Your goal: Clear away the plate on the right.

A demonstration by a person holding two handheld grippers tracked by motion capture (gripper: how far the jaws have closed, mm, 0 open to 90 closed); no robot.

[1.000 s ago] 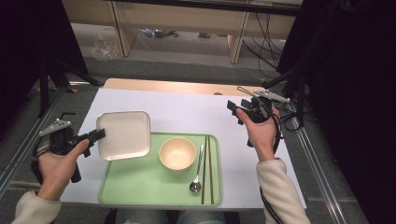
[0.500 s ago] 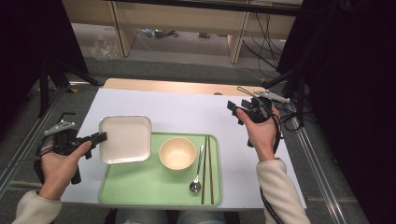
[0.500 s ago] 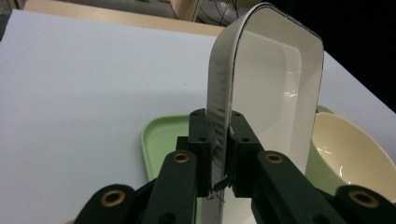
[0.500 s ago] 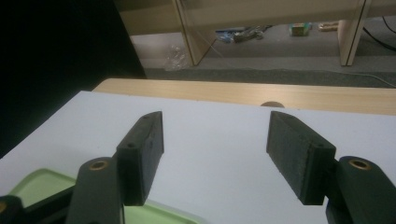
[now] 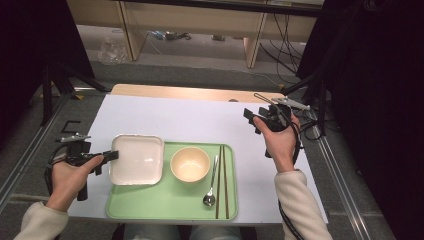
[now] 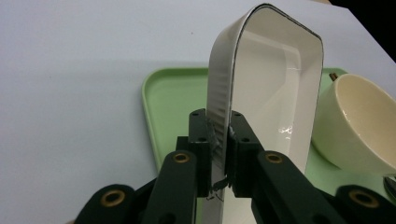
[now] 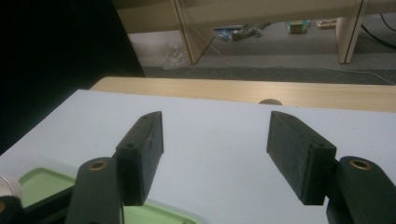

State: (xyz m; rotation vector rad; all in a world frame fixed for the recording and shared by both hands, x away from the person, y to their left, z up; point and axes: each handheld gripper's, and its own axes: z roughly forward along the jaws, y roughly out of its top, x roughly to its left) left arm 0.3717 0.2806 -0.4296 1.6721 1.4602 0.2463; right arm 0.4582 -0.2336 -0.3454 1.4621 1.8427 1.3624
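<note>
Left gripper (image 5: 111, 155) clamps the square white plate (image 5: 137, 159) by its left rim (over the green tray (image 5: 165, 202)), likely for placement; right gripper (image 5: 256, 118) hovers wide.

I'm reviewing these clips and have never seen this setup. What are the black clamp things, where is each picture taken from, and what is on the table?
A person sits at a table with a hand-held two-jaw gripper in each hand; there is no robot arm. The high view looks down from above the person. The other two pictures come from cameras riding on each gripper, looking along its black jaws.

On the white table cover lies a green tray holding a cream bowl, a spoon and chopsticks.

The left gripper is shut on the rim of a white square plate, which overlaps the tray's left edge; the left gripper view shows this grip up close. The right gripper hangs open above the table, holding nothing.
</note>
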